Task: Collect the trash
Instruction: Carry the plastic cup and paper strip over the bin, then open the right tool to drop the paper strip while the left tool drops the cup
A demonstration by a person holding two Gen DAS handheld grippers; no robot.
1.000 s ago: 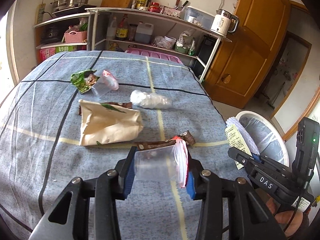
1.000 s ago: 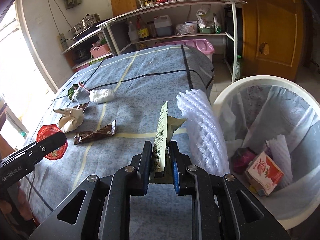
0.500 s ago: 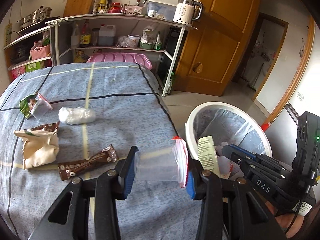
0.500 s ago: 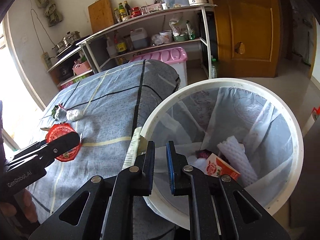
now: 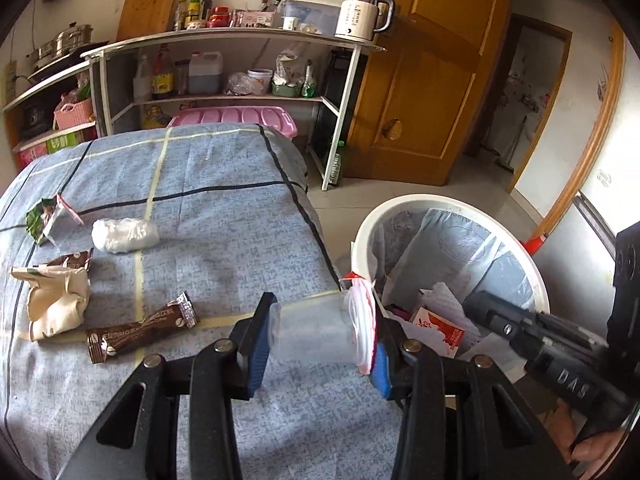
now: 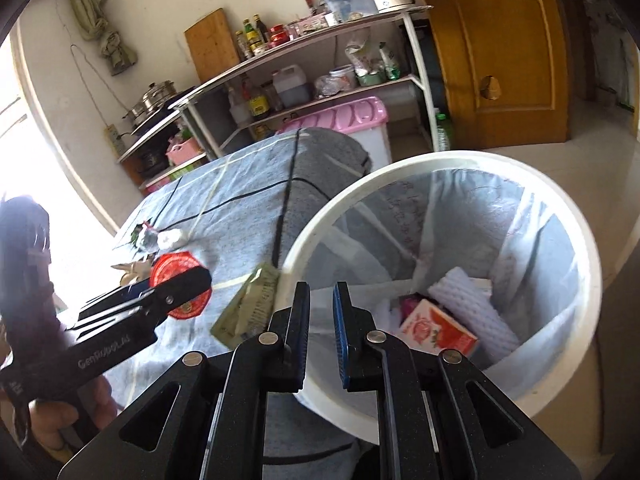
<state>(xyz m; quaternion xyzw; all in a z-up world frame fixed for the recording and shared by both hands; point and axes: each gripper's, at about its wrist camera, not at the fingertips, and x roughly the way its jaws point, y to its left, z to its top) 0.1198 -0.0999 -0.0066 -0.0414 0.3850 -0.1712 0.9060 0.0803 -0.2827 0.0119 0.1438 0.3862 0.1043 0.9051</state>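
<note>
Meanwhile, from the left wrist, the left gripper (image 5: 318,344) clamps a clear plastic cup (image 5: 312,330) sideways over the cloth-covered table (image 5: 224,208), beside the white trash bin (image 5: 520,256); wrappers remain on the cloth. From the right wrist, the right gripper (image 6: 321,332) hangs above the bin's rim (image 6: 400,166), jaws nearly closed and empty, a green wrapper (image 6: 250,302) just left of them.

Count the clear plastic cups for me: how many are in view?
2. One clear cup is clamped in the left hand-held gripper near the bin; the other cup lies far left on the tablecloth, against a green wrapper. The bin may hide more.
</note>
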